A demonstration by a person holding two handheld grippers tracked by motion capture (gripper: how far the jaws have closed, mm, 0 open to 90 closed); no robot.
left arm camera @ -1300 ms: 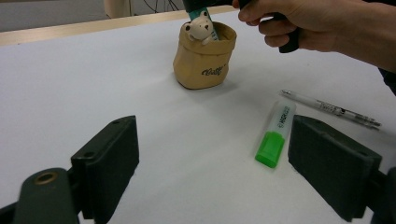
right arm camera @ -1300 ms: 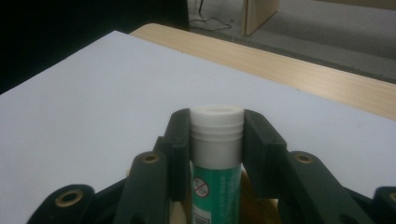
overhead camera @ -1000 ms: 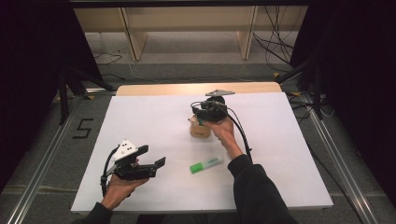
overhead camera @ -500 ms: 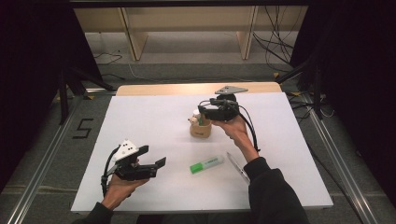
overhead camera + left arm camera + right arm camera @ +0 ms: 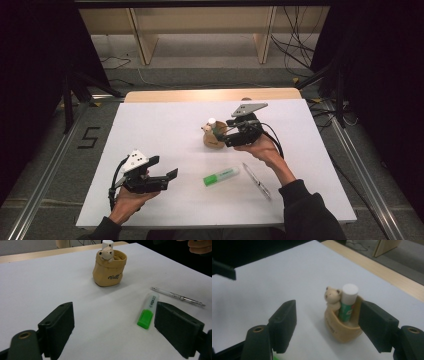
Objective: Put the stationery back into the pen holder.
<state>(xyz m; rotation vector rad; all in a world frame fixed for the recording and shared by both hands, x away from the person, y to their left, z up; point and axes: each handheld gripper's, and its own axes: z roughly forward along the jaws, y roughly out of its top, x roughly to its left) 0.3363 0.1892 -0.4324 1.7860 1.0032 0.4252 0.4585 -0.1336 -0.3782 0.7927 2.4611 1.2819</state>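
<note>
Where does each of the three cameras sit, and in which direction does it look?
High view: above the person's side, looking forward and down on the white table; both forearms, left gripper, right gripper.
Left gripper view: on the left gripper, looking over the highlighter and pen to the holder.
Right gripper view: on the right gripper, facing the holder.
All share the holder.

Dark cursive lettering on front of tan bear holder [image 5: 109, 271], too small to make out, possibly a short brand word. Print on barrel of green highlighter [image 5: 148, 310], blurred, not legible. Large black "5" marked on grey floor [image 5: 90, 137] left of table.
</note>
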